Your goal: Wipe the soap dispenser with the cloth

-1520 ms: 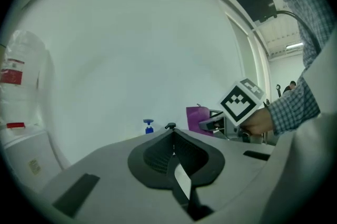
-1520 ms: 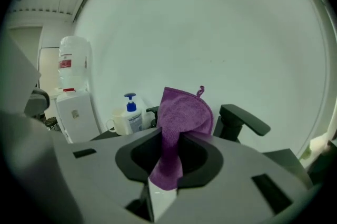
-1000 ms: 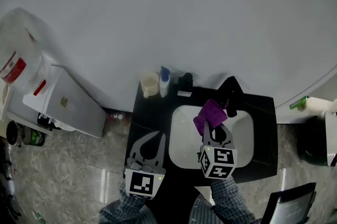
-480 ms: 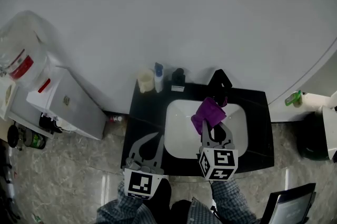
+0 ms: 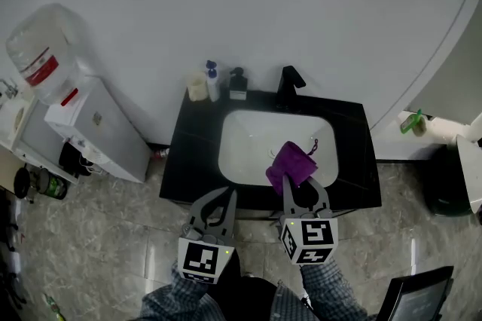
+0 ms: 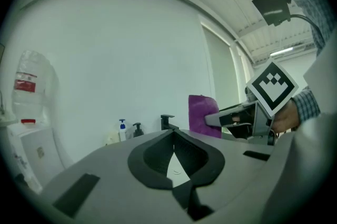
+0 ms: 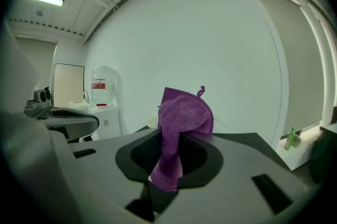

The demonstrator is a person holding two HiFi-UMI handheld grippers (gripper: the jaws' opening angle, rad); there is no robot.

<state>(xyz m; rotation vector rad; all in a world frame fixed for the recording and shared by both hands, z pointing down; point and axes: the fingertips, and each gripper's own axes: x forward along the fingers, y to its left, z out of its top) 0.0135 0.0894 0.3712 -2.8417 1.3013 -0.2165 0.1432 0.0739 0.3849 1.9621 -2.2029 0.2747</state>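
The black pump soap dispenser [image 5: 238, 82] stands at the back of the black counter [image 5: 190, 154], left of the black faucet [image 5: 288, 77]. It shows small and far off in the left gripper view as the soap dispenser [image 6: 138, 129]. My right gripper [image 5: 291, 181] hangs over the counter's front edge, shut on a purple cloth [image 5: 291, 163] that bunches up above the jaws; the cloth [image 7: 181, 120] fills the middle of the right gripper view. My left gripper [image 5: 227, 195] is beside it, in front of the counter, shut and empty. Both are well short of the dispenser.
A blue-capped bottle [image 5: 212, 79] and a cream cup [image 5: 197, 87] stand left of the dispenser. The white sink basin [image 5: 252, 146] fills the counter's middle. A water cooler [image 5: 47, 63] stands at the left, and a green bottle [image 5: 410, 121] and a dark bin [image 5: 446, 199] at the right.
The view has pulled back from the counter. Both grippers have drawn toward its front edge, and the cloth has moved away from the faucet, still held.
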